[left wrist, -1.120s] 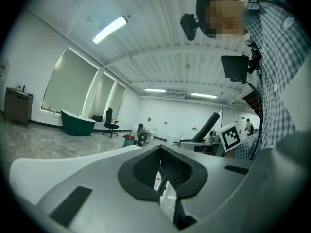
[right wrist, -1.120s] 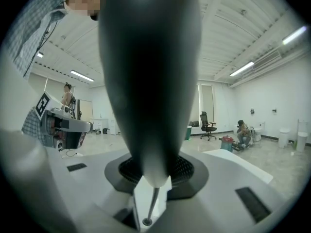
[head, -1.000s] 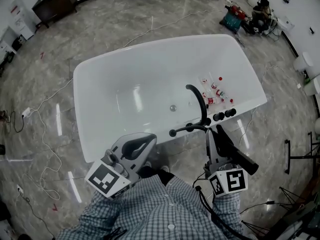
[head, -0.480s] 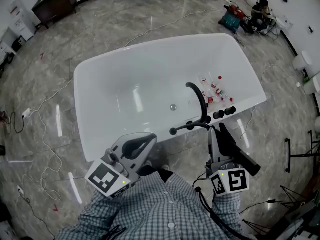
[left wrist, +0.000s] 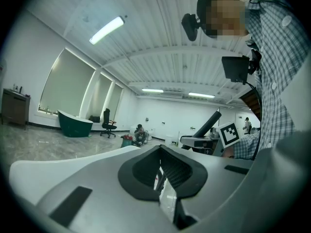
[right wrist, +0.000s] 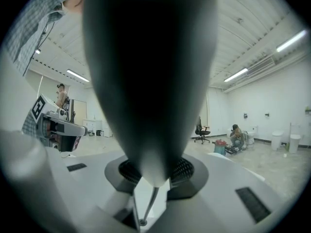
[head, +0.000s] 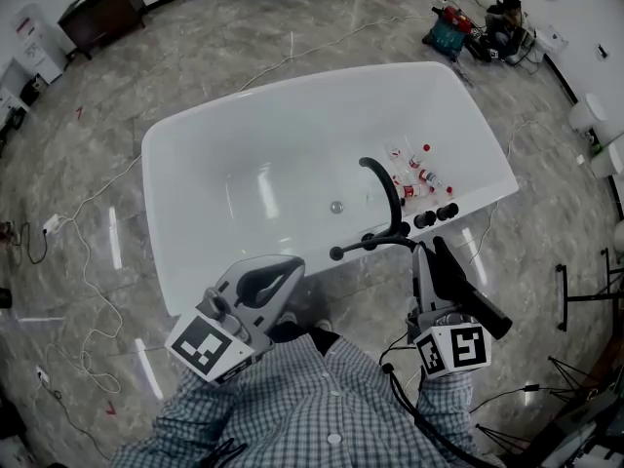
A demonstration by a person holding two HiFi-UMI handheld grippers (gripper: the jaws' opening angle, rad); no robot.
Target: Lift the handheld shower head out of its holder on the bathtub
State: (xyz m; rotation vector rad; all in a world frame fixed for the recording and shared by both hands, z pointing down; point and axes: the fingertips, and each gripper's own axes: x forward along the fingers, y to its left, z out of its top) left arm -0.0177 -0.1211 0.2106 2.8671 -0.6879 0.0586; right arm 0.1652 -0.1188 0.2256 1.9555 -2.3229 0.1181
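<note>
head view looks steeply down on a pale marble floor (head: pixel 88 261) with thin cables trailing over it. a white bathtub (head: pixel 156 222) fills the middle, set at a slant. the person's checked shirt (head: pixel 312 408) takes up the bottom edge.

the left gripper (head: pixel 291 266) hangs over the floor just short of the tub's near rim. its jaws are pressed together with only a thin slit between the pads, and nothing is caught in them. its marker cube (head: pixel 205 347) sits close to the shirt.

the right gripper (head: pixel 425 256) is clamped on the black handheld shower head (head: pixel 470 298). right gripper view shows the dark tapered body filling the space between the jaws, with a thin hose (right wrist: pixel 148 203) running from its narrow end. from above, the shower head lies slanted beside the tub's near rim. its far end is just beside the rim fittings, and its other end reaches back past the right marker cube (head: pixel 453 349). i cannot tell whether its tip touches the holder.

on the rim stand a curved black spout (head: pixel 382 185), a black lever (head: pixel 361 248) and two round knobs (head: pixel 436 216). small bottles (head: pixel 414 175) lie inside the tub near the spout.
</note>
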